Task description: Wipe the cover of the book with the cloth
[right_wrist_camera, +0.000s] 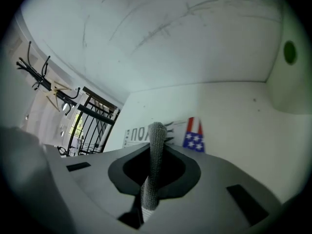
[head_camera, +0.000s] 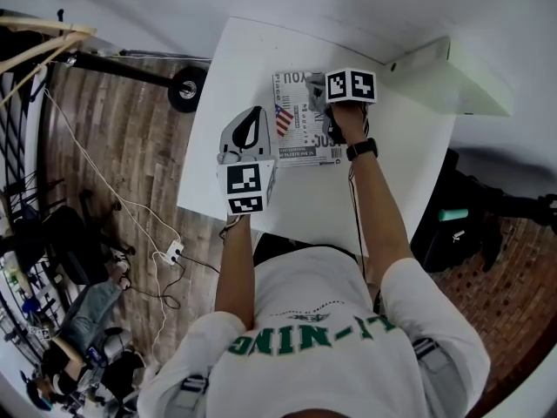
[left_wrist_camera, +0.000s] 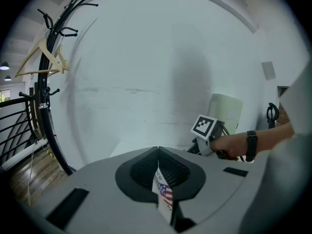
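Note:
A book [head_camera: 300,124] with a white cover, black print and a flag picture lies on the white table [head_camera: 331,203]. My left gripper [head_camera: 261,122] is at the book's left edge. In the left gripper view its jaws [left_wrist_camera: 158,152] are shut on that edge, and the flag print [left_wrist_camera: 164,193] shows between them. My right gripper [head_camera: 320,94] is over the book's far right corner, shut on a grey cloth [head_camera: 315,90]. In the right gripper view the cloth [right_wrist_camera: 155,150] stands up between the jaws, with the book [right_wrist_camera: 141,133] just beyond.
A white slanted box [head_camera: 448,77] sits at the table's far right corner. Left of the table are wooden floor, a black wheel [head_camera: 186,87], cables and a power strip [head_camera: 172,252]. Dark gear [head_camera: 457,225] stands at the right. A coat rack [left_wrist_camera: 46,72] stands by the wall.

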Motion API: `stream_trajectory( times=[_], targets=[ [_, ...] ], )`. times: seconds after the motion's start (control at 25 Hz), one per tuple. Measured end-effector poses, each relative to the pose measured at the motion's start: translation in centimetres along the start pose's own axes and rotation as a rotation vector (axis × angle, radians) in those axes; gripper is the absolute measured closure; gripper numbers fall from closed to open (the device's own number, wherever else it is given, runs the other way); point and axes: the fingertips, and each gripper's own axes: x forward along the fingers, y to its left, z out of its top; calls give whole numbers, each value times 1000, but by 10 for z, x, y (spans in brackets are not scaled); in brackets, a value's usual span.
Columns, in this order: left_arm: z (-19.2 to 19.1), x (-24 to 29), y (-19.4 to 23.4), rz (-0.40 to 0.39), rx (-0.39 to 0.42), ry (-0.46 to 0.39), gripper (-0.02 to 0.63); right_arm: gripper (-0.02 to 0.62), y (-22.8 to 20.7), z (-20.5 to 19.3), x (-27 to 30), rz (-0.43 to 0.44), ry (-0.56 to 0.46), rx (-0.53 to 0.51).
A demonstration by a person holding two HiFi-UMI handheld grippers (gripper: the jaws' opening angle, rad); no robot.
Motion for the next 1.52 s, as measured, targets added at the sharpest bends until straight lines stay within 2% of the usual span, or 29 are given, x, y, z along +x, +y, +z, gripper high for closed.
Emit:
stream_trajectory(
  times=[0.16,0.4,0.48,0.6,0.76,0.96,1.24,1.52],
  targets=[
    [1,4,-6,-22,0,-2,594,563,-38,5,-26,-46,-42,49],
    [3,2,-5,-22,0,-6,594,563,-45,7,-31,-103,-50,29],
    [4,0,-1,-12,-1,-6,594,563,-31,5,-24,-84,-46,20],
    [3,-3,7,9,7,-3,594,563,8,-1,-6,-10,-48,-21],
    [3,-8,18,39,21,-6,594,563,66,-19,24,95,9,-92],
    [-2,-11,23,55,14,3,594,563,89,-38,44,123,72,-125],
    [-1,-4,13,28,15,3,594,563,46,-29,20,86,23,-72],
    [5,0,-3,-8,21,-5,594,564,-24,-15,-26,-30,-59,12]
  ],
)
